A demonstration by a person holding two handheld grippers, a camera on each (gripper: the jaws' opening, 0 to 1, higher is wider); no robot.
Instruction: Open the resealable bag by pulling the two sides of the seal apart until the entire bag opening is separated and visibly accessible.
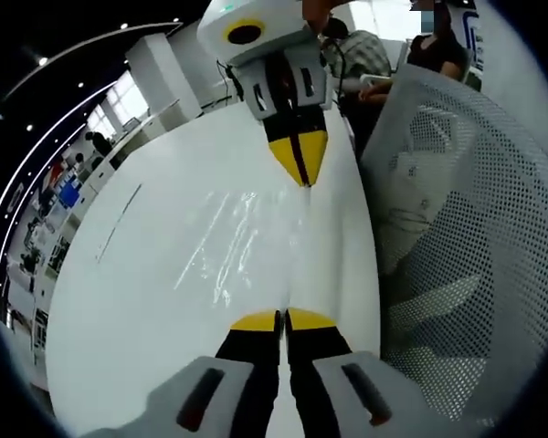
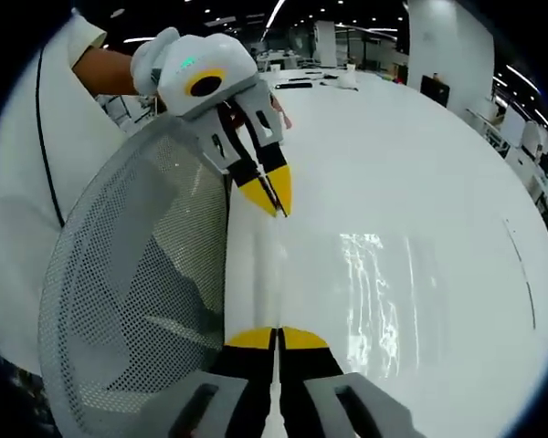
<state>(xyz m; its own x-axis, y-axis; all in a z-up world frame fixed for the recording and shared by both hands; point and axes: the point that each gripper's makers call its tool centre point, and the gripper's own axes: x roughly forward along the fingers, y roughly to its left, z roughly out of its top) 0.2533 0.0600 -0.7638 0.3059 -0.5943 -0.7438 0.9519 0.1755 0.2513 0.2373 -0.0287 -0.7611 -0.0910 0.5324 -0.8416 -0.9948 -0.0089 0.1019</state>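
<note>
A clear resealable bag [image 1: 228, 242] lies stretched over the white table [image 1: 110, 310], visible mostly as glare and creases. In the left gripper view my left gripper [image 1: 283, 316] rises from the bottom, its yellow tips shut on the near edge of the bag. My right gripper [image 1: 302, 177] comes in from the top, shut on the far edge. In the right gripper view the same bag [image 2: 384, 283] spreads to the right, between my right gripper [image 2: 277, 334] at the bottom and my left gripper [image 2: 276, 206] above. Whether the seal is parted cannot be told.
A white mesh chair back [image 1: 466, 246] stands close along the table's edge, and shows again as the chair back [image 2: 137, 301] beside both grippers. A person's white shirt [image 2: 23, 201] is behind it. Seated people [image 1: 365, 59] are at the far end. Small items [image 2: 310, 82] lie far across the table.
</note>
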